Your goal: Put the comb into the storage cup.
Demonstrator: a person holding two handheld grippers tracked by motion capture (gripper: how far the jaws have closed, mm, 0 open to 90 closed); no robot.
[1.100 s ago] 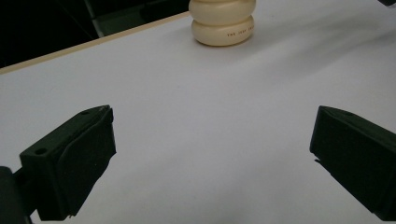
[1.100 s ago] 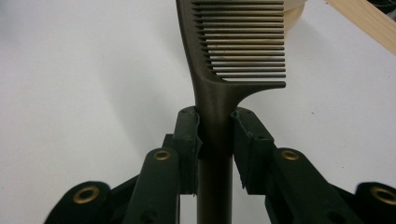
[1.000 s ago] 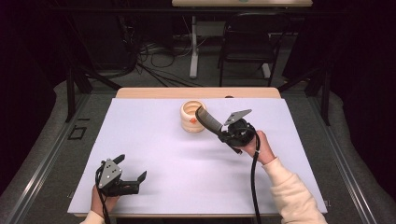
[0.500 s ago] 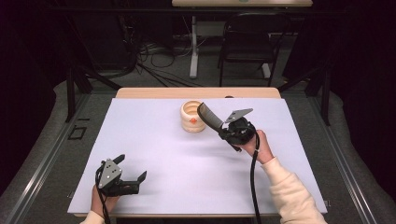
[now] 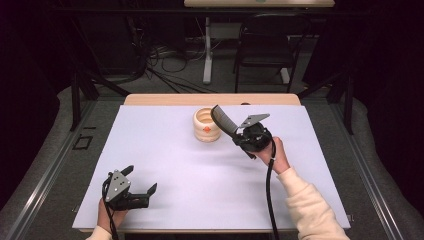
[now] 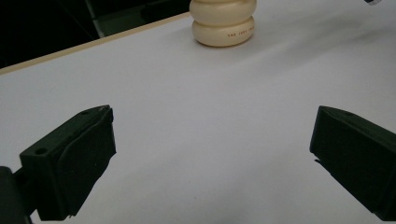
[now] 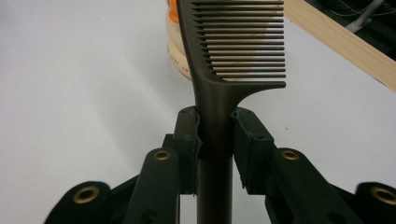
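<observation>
A: Nothing has moved since the earlier frame; right gripper [image 7: 215, 135] stays clamped on the comb [image 7: 233, 42], just right of the far cup [image 5: 207, 125].

B: Left gripper [image 5: 140, 182], near-left, is released. Next, probably, tip teeth into the cup.

My right claw [image 7: 215, 128] is matt black plastic, with small brass-coloured rivets at its joints. The comb [image 7: 224, 60] looks like dark, smooth plastic with a faint satin sheen along its handle. Behind it the cream pot [image 5: 206, 124] seems glazed or smooth plastic, softly glossy, with ribbed rounded sides and an orange mark. The table top [image 5: 200, 185] is a flat, matt, pale sheet, smooth like paper or laminate, edged with light bare wood at the far side. My left claw [image 6: 212, 163] has the same dull black plastic pads. My sleeve [image 5: 312, 210] is soft cream cloth.
</observation>
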